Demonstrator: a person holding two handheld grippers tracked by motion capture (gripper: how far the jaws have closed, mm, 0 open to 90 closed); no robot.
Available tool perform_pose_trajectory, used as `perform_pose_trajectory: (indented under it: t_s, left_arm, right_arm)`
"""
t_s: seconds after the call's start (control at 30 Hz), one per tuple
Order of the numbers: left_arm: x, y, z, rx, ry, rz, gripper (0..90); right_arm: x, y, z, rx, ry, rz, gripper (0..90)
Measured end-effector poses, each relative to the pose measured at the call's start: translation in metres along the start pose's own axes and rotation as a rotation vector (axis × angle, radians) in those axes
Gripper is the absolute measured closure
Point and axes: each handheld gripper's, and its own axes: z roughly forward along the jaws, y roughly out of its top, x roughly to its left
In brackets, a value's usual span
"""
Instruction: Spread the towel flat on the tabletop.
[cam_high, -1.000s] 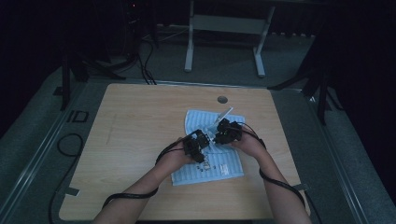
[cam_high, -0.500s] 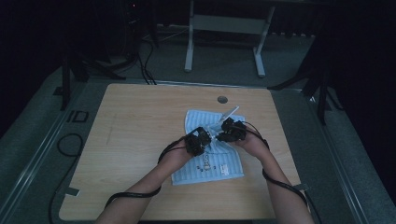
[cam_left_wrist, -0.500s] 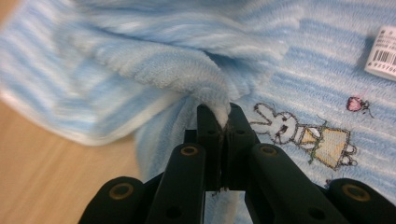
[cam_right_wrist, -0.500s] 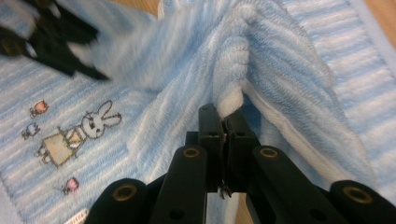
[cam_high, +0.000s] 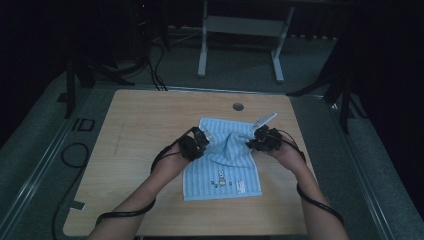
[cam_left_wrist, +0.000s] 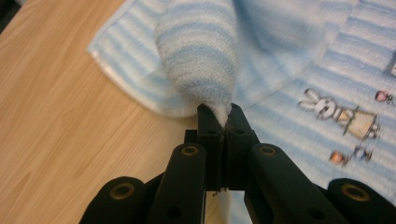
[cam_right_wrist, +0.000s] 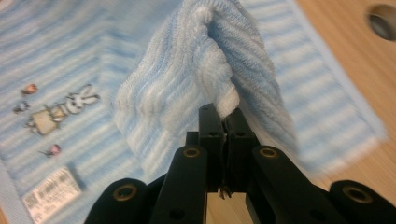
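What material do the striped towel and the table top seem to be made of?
The towel looks like soft cotton terry: looped, fuzzy ribs in blue and white stripes, and it bunches limply where the left claw pinches it. The table top looks like wood or a wood-pattern laminate, matte: pale grain lines run along it, with a flat, even surface. Which of the two, the pictures leave open.

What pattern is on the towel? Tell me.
Light blue and white stripes on the towel, with a small rabbit print; clearest in the left gripper view.
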Motion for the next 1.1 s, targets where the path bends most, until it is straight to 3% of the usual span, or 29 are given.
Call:
perform_pose_trajectory:
  t_s: [0.03, 0.13, 0.17, 0.23, 0.33, 0.43, 0.5, 0.53, 0.57, 0.63, 0.73, 0.93, 1.0, 1.1]
  left_arm:
    - [0.011, -0.009, -0.015, -0.023, 0.012, -0.041, 87.2]
    - [0.013, -0.015, -0.024, -0.037, 0.010, -0.057, 87.2]
    - [0.013, -0.016, -0.026, -0.034, -0.010, -0.054, 87.2]
    - [0.012, -0.017, -0.025, -0.041, -0.006, -0.055, 87.1]
    - [0.015, -0.017, -0.008, -0.022, -0.029, -0.076, 86.9]
    - [0.024, -0.022, 0.013, -0.018, -0.056, -0.150, 83.9]
    - [0.032, -0.027, 0.024, -0.011, -0.040, -0.202, 68.4]
    - [0.035, -0.030, 0.026, -0.011, -0.051, -0.211, 62.7]
    - [0.037, -0.033, 0.028, -0.014, -0.055, -0.228, 62.4]
    - [0.037, -0.037, 0.027, -0.020, -0.052, -0.222, 60.3]
    - [0.035, -0.041, 0.021, -0.022, -0.049, -0.211, 60.4]
    - [0.011, -0.043, 0.017, -0.020, -0.117, -0.136, 62.8]
    - [0.002, -0.040, 0.022, -0.019, -0.154, -0.104, 62.8]
    - [-0.001, -0.032, 0.040, 0.018, -0.132, -0.054, 61.9]
  right_arm:
    - [-0.006, -0.009, -0.011, -0.015, -0.015, 0.023, 87.9]
    - [-0.009, -0.019, -0.022, -0.022, -0.033, 0.042, 88.0]
    - [-0.009, -0.021, -0.025, -0.022, -0.044, 0.042, 87.9]
    - [-0.010, -0.027, -0.030, -0.044, -0.027, 0.052, 87.8]
    - [-0.011, -0.031, -0.030, -0.040, -0.028, 0.072, 87.6]
    - [-0.011, -0.032, -0.021, -0.013, -0.037, 0.094, 85.8]
    - [-0.011, -0.033, -0.013, 0.015, -0.056, 0.094, 76.5]
    - [-0.011, -0.034, -0.011, 0.025, -0.074, 0.097, 73.9]
    - [-0.012, -0.035, -0.009, 0.027, -0.091, 0.107, 70.9]
    - [-0.014, -0.037, -0.009, 0.028, -0.103, 0.136, 70.6]
    - [-0.008, -0.040, -0.013, -0.015, -0.057, 0.131, 70.6]
    - [0.014, -0.043, -0.007, -0.031, -0.017, 0.088, 71.4]
    - [0.016, -0.043, 0.000, -0.025, -0.011, 0.094, 71.4]
    - [0.015, -0.039, 0.013, -0.004, -0.031, 0.105, 71.5]
